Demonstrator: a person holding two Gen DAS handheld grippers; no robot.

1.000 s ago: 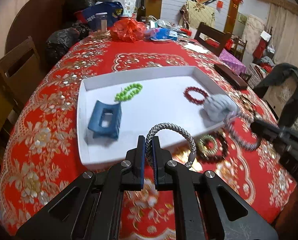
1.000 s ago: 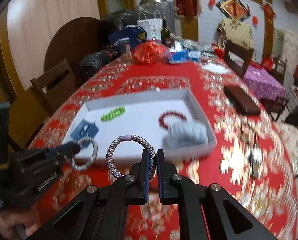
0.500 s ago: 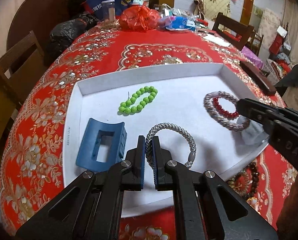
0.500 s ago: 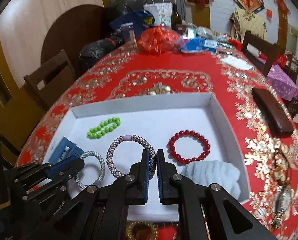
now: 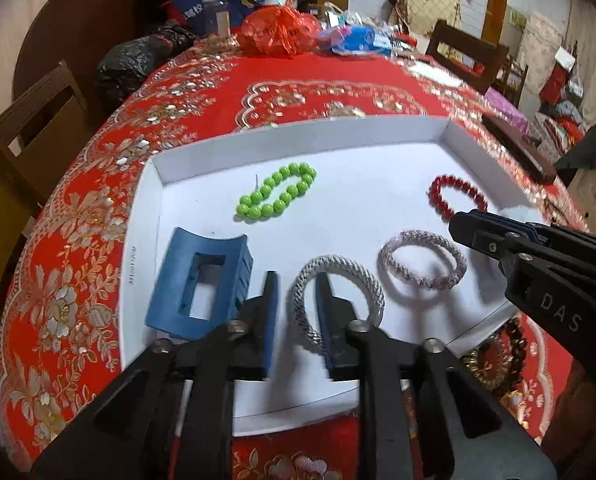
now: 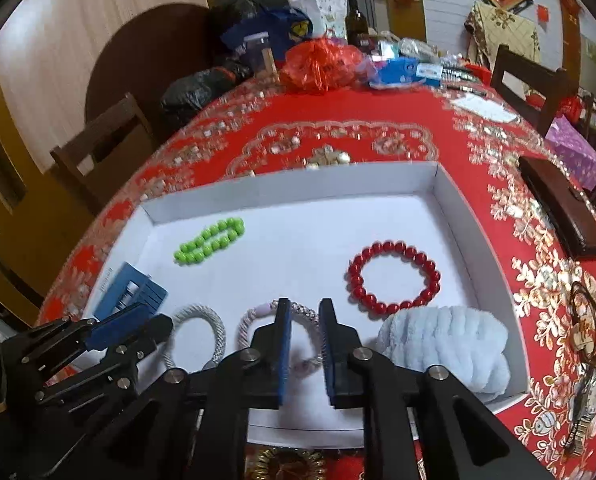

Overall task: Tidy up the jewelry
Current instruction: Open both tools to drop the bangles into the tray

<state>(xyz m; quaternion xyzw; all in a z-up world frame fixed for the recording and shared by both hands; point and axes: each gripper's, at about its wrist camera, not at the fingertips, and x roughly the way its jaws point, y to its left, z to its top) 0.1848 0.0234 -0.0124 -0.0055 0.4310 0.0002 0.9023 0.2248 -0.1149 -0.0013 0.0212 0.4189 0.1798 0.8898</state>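
Red cloth with gold flowers covers the bench (image 5: 78, 264), where a white tray (image 5: 298, 136) holds most of the jewelry. We carry a gripper in each hand over the tray's near edge, both angled down into it. Our left gripper (image 5: 296, 308) has its fingers (image 5: 272, 312) spreading apart around one side of the grey braided bracelet (image 5: 337, 268), which lies flat on the tray floor with a bit of its band between them; the pads no longer press on it. Our right gripper (image 6: 301, 320) is likewise loosening, its fingers (image 6: 284, 332) parting on either side of the pink braided bracelet (image 6: 254, 316), which rests on the tray just beside the grey one. From the left view the pink bracelet (image 5: 421, 260) sits clear of the right gripper's tip, though slightly blurred. A blue hair clip (image 5: 200, 280) lies near the tray's left wall, a green bead bracelet (image 5: 278, 196) farther back, and a red bead bracelet (image 6: 393, 276) toward the right. A pale blue fluffy scrunchie (image 6: 445, 344) fills the near right corner. Outside the tray, on the cloth, we see a dark case (image 6: 561, 208), a wristwatch (image 6: 589, 400) and a dark beaded bracelet (image 5: 493, 356) at the near edge.
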